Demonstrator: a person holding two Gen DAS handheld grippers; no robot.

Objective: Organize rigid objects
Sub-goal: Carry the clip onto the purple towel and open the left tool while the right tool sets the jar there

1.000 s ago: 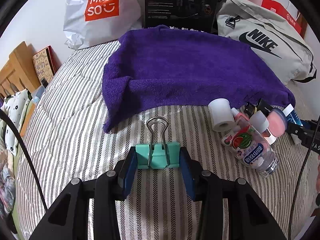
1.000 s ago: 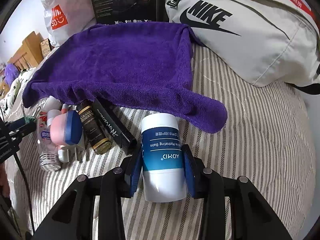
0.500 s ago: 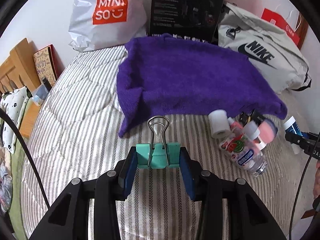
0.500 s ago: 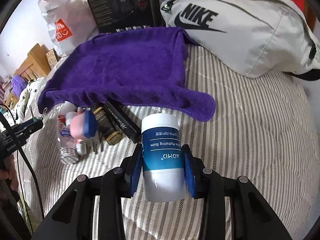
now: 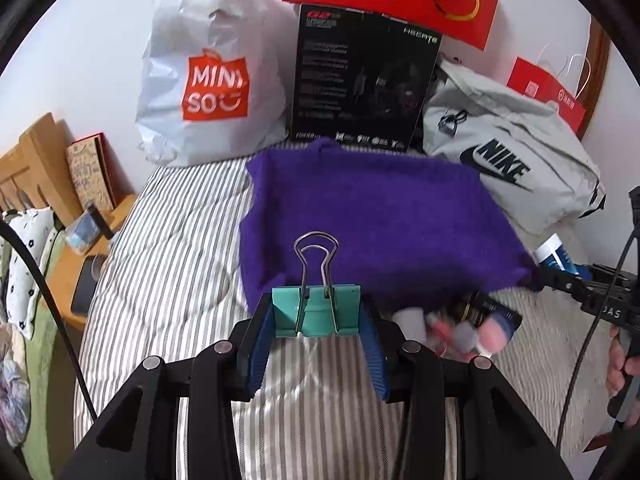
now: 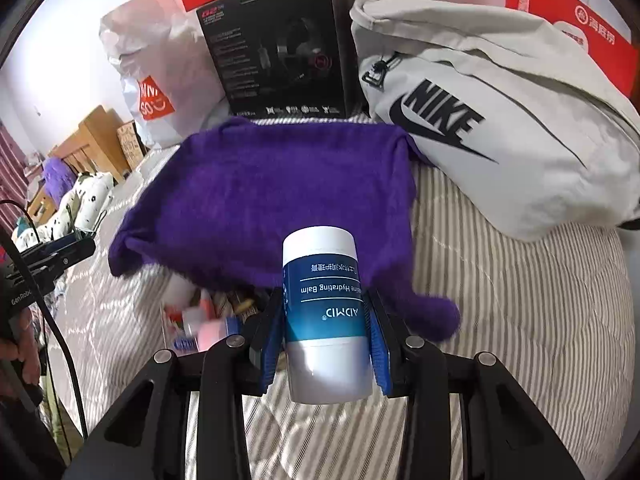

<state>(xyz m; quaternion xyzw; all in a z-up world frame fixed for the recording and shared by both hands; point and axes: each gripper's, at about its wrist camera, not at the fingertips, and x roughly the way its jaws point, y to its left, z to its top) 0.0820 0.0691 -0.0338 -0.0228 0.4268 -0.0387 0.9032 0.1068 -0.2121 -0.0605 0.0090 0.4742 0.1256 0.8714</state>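
Clip (image 5: 316,310) first: we see it clamped between the left gripper's (image 5: 316,320) blue pads, teal body level, wire handles standing up and forward. Ahead of that gripper the purple towel (image 5: 372,224) lies spread on the striped bed (image 5: 172,248). Just right of the fingers, at the towel's near edge, sits a blurred heap of small bottles (image 5: 460,328); we can't tell them apart. Further right we catch the other gripper with the jar, and a hand (image 5: 620,364) on its grip.

Over to the right gripper (image 6: 324,332): its pads are pressed on both sides of the balm jar (image 6: 324,312), white cap pointing forward, label upside down to us. The towel (image 6: 272,200) is straight ahead of the jar and partly behind it. Left of the fingers and low, the same heap (image 6: 200,320) shows as a blur. Beyond the towel stand a white shopping bag (image 6: 160,68), a black box (image 6: 280,44) and a grey Nike bag (image 6: 500,128), the last one forward and right of the jar.
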